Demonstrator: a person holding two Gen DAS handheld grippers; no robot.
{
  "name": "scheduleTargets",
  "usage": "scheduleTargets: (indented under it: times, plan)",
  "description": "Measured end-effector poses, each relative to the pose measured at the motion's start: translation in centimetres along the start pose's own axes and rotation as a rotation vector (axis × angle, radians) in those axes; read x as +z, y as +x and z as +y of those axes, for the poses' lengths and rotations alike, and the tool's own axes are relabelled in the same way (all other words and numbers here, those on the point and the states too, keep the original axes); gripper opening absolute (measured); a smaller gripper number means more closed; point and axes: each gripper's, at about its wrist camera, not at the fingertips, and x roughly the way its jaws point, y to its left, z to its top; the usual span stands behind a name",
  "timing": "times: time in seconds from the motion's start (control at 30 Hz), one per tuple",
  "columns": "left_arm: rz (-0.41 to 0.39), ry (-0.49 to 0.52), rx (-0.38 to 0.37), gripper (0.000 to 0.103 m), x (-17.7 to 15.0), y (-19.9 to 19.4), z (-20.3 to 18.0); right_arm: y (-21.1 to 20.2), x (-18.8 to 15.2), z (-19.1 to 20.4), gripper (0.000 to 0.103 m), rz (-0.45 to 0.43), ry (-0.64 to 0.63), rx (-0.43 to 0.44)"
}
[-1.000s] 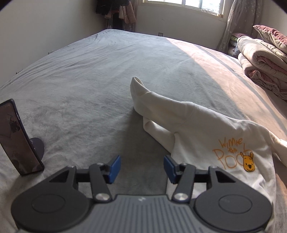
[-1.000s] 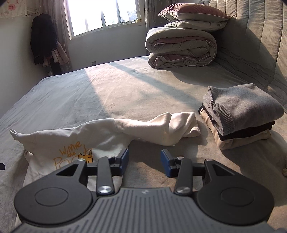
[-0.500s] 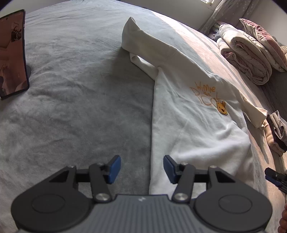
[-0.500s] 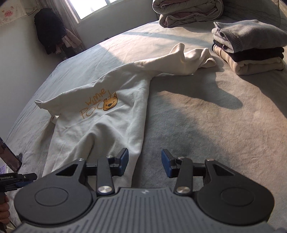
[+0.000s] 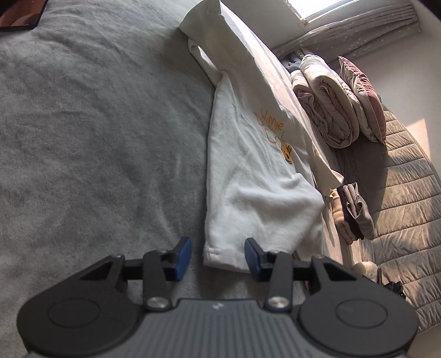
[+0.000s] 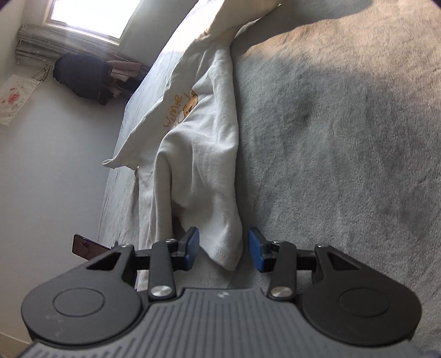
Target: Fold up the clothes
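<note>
The cream sweatshirt [image 5: 248,176] lies flat on the bed [image 5: 96,137]; its hem corners sit between each gripper's jaws, left gripper [image 5: 218,257] closing, right gripper [image 6: 223,249] part-open, neither pressing yet; soft, light, floppy: pinch the corners

Daylight from window [image 6: 85,19], blown out to white glare, far beyond right gripper [image 6: 223,247] and up to its left. Warm sun patch on bed cover [image 6: 344,137] ahead-right of that gripper, broad soft shadow nearer. In left view, sunlit band along far side of cream sweatshirt [image 5: 248,165], bright square on quilted headboard [image 5: 408,192] right of left gripper [image 5: 217,256]. Strong fisheye bending, dark corners. Slight softness overall; gripper bodies sharp.
</note>
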Motion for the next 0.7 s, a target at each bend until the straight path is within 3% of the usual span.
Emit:
scheduleTargets:
  times: [0.07, 0.2, 0.27, 0.3, 0.33, 0.4, 0.57, 0.7]
  plan:
    - [0.013, -0.032, -0.033, 0.037, -0.2, 0.7, 0.3, 0.5, 0.0, -0.1, 0.044, 0.011, 0.023, 0.023]
    - [0.008, -0.046, -0.042, 0.028, -0.5, 1.6, 0.2, 1.4, -0.4, 0.1, 0.031, 0.025, 0.042, 0.039]
    - [0.003, -0.047, -0.033, 0.02, -0.6, 1.8, 0.1, 1.6, -0.5, 0.3, 0.027, 0.027, 0.049, 0.042]
    - [0.0, -0.048, -0.021, 0.012, -0.7, 1.8, 0.0, 1.8, -0.6, 0.4, 0.024, 0.028, 0.052, 0.044]
    - [-0.005, -0.05, -0.01, 0.01, -0.7, 1.8, 0.0, 1.7, -0.6, 0.5, 0.017, 0.028, 0.05, 0.034]
    - [-0.027, -0.051, -0.001, 0.009, -0.8, 1.4, -0.3, 1.4, -0.7, 0.8, 0.012, 0.02, 0.046, 0.02]
    - [-0.088, -0.015, -0.003, 0.007, -0.8, -1.0, -1.0, -0.8, -0.5, 1.7, 0.012, -0.015, 0.0, 0.016]
    - [-0.091, -0.016, -0.011, 0.007, -0.7, -2.4, -1.2, -3.1, 0.4, 1.3, 0.012, -0.039, -0.013, 0.022]
